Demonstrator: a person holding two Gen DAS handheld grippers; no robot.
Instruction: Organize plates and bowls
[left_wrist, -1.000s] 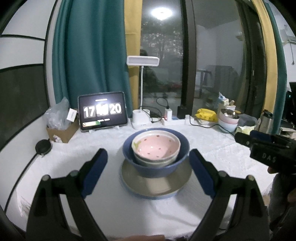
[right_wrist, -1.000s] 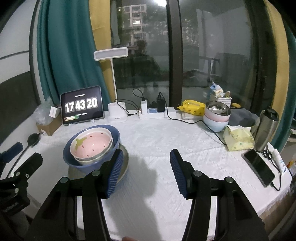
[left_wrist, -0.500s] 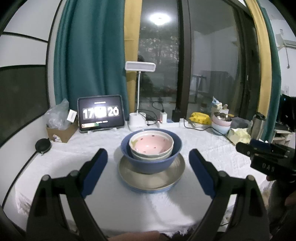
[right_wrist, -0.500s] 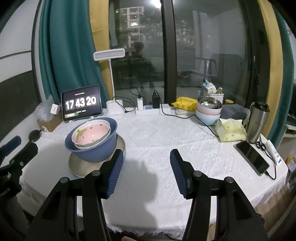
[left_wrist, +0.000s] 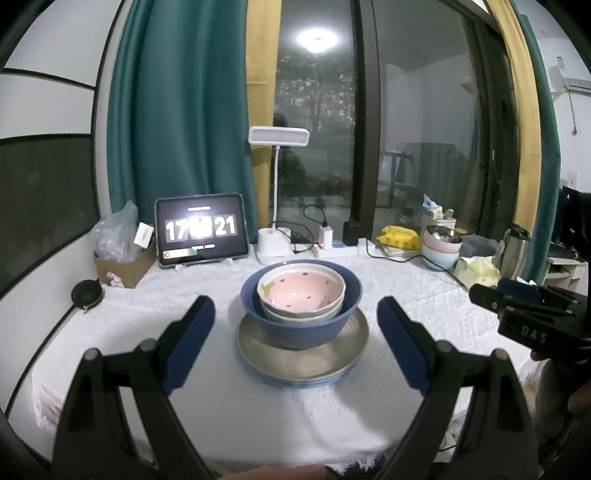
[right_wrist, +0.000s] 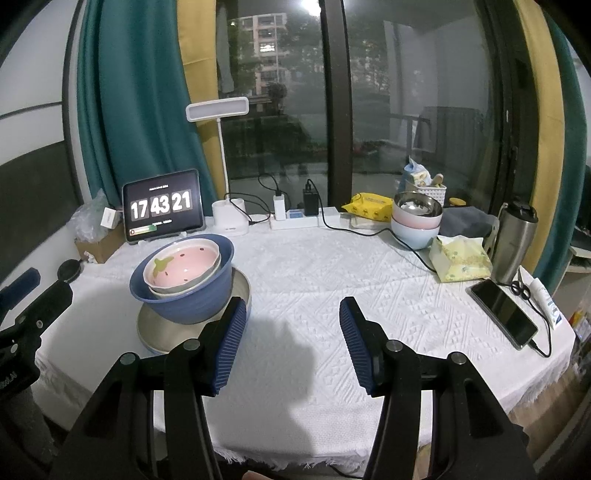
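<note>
Left gripper (left_wrist: 295, 347) agape, bowl stack (left_wrist: 301, 299) just beyond, centred.

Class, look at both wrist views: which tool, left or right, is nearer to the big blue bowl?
Left. The left tool faces the blue bowl squarely, fingers open either side. The right tool sits off to the bowl's right, over bare tablecloth.

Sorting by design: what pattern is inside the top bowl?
Pink with dark seed dots, strawberry style, on the top bowl; right wrist view.
</note>
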